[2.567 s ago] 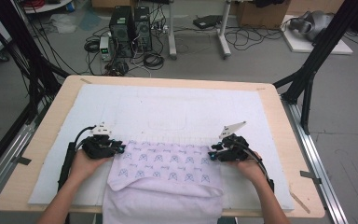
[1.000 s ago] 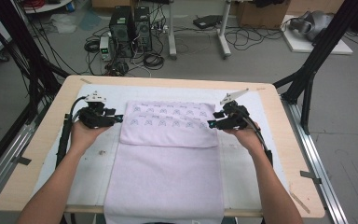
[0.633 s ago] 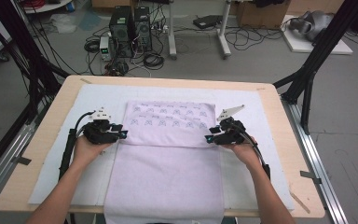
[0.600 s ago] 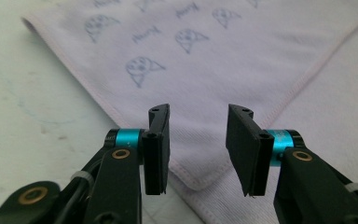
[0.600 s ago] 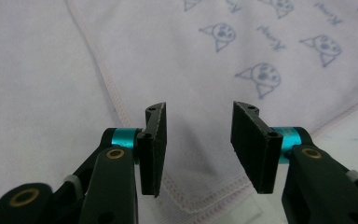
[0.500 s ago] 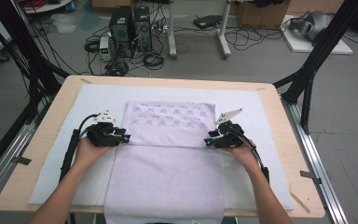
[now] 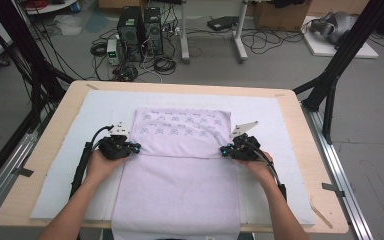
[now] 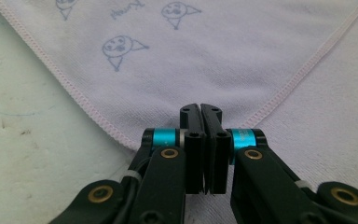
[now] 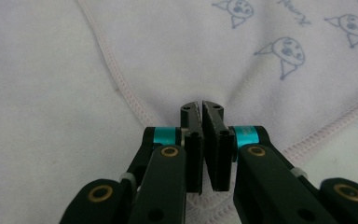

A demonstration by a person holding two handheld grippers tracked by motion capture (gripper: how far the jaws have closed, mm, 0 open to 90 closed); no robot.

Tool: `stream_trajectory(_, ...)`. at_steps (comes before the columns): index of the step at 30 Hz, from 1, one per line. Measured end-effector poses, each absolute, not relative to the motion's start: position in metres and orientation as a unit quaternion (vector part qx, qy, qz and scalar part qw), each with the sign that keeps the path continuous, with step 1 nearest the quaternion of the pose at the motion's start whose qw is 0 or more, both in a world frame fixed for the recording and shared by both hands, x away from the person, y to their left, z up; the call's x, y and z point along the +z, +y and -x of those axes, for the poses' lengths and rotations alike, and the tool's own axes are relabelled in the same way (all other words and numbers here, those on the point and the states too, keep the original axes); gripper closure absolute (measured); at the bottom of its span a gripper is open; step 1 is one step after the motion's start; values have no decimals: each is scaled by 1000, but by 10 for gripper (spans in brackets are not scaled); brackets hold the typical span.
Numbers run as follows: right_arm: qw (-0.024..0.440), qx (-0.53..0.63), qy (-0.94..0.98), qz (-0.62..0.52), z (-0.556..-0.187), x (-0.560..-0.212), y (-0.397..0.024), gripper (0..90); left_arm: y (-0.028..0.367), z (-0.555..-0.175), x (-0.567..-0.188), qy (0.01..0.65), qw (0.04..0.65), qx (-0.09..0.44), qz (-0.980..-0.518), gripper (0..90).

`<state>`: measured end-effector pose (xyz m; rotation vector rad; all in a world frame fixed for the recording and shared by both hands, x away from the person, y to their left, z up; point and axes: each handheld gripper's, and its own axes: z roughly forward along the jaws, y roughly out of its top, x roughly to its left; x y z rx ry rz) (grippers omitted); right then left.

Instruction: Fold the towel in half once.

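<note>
Both hand-held grippers have dropped, jaws just closing on towel corners.

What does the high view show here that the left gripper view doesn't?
High view: the whole table, both hands, the right tongs at the towel's other side, and the floor clutter beyond. Left gripper view: the left tongs shut at a stitched corner, with the hem and printed faces in close detail. Both share the lilac towel lying on the white mat.

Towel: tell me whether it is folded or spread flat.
Folded. The towel has its printed far part doubled back over the plain part, the flap's hemmed edge running across it between the left tool and the right tool.
</note>
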<state>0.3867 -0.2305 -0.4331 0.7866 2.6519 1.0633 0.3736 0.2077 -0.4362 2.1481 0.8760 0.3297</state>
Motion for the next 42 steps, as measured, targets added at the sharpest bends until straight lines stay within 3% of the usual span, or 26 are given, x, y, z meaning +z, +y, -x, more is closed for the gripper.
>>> stream_trajectory(12,99,419,869,-246,-373,-386,-244,872,224,-353,-400,339,454,139,-812,879)
stream_trajectory(17,93,421,872,-234,-363,-369,-244,872,225,-338,-386,326,455,143,-816,879)
stream_trajectory(25,75,421,881,-204,-312,-372,-248,871,222,-274,-390,289,443,166,-832,876)
stream_trajectory(33,49,416,895,-155,-253,-372,-253,872,227,-212,-394,276,453,141,-836,878)
stream_trajectory(36,18,421,899,-123,-235,-371,-257,841,227,-193,-398,267,457,125,-839,875)
stream_trajectory(38,21,421,898,-125,-231,-373,-258,733,228,-190,-401,268,451,126,-842,786)
stream_trajectory(42,41,420,892,-164,-252,-381,-264,647,233,-214,-404,287,446,143,-835,615)
